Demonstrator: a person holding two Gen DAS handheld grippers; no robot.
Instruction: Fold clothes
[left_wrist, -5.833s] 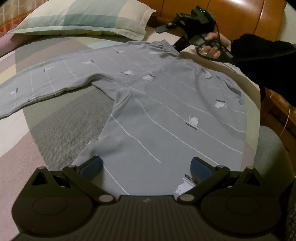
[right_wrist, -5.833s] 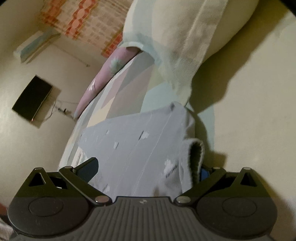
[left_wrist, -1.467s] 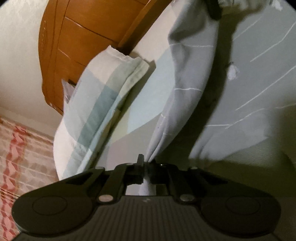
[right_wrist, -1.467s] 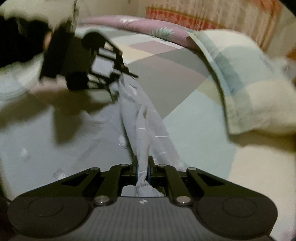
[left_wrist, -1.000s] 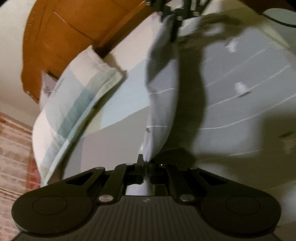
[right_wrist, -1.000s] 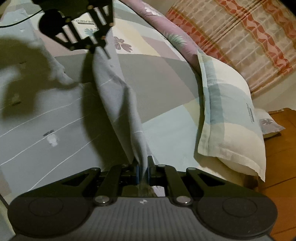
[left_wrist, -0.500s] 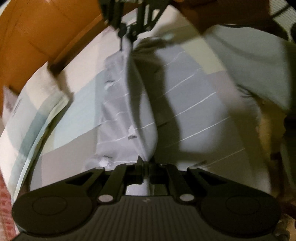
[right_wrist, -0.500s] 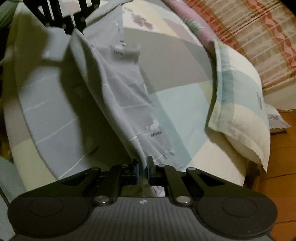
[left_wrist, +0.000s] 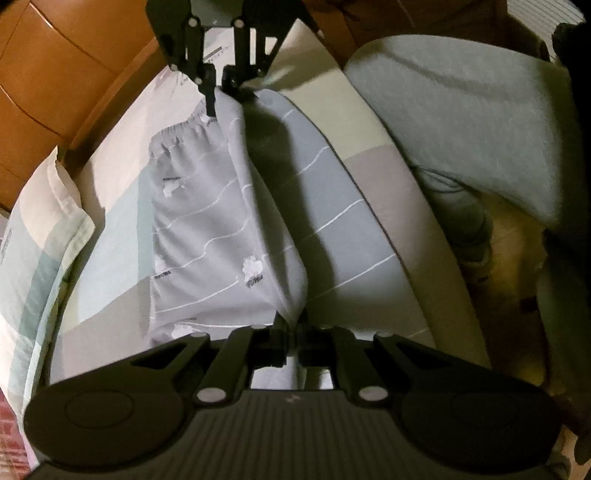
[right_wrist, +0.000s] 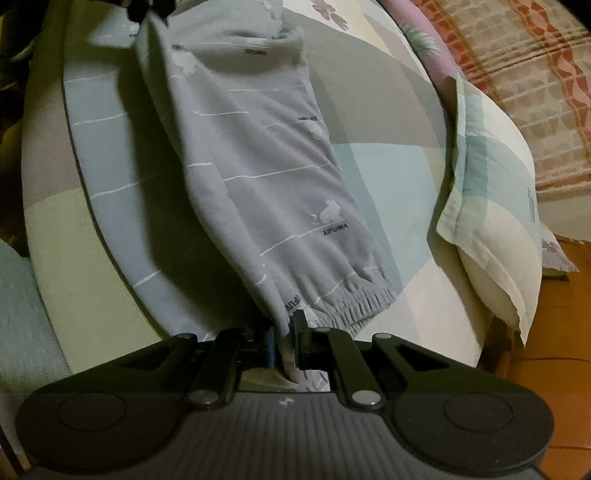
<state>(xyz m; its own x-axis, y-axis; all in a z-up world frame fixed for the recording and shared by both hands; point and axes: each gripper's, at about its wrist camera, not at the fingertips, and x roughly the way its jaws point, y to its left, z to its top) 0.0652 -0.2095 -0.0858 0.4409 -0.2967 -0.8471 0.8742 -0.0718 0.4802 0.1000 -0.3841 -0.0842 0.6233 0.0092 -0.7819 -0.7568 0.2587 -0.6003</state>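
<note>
Two grips on one fold: left gripper (left_wrist: 291, 334) pinched tight on a bunched corner of the grey trousers (left_wrist: 229, 229), right gripper (right_wrist: 286, 341) clamped narrow on the elastic waistband end (right_wrist: 343, 306). In the left wrist view, right gripper (left_wrist: 218, 79) visible at the far end, biting the same raised edge. Trousers stretched between both grips, upper layer lifted and draped, lower layer flat on the patchwork bedspread (right_wrist: 384, 166), running along the side of the bed away from the pillow (right_wrist: 491, 221) and the wooden headboard (left_wrist: 59, 74).

Likely mid-fold, half carried over half. Best done thus: keep both grips closed until the lifted layer lies down; hold even tension along the edge so no slack sags in the middle; lower both ends together, level, onto the matching edge of the lower layer. Line waistband with waistband, printed stripes as a guide. Release only once cloth rests flat. Risk: one end dropped early, leaving a skewed, rumpled fold near the bed's edge by the grey blanket (left_wrist: 472, 110).
</note>
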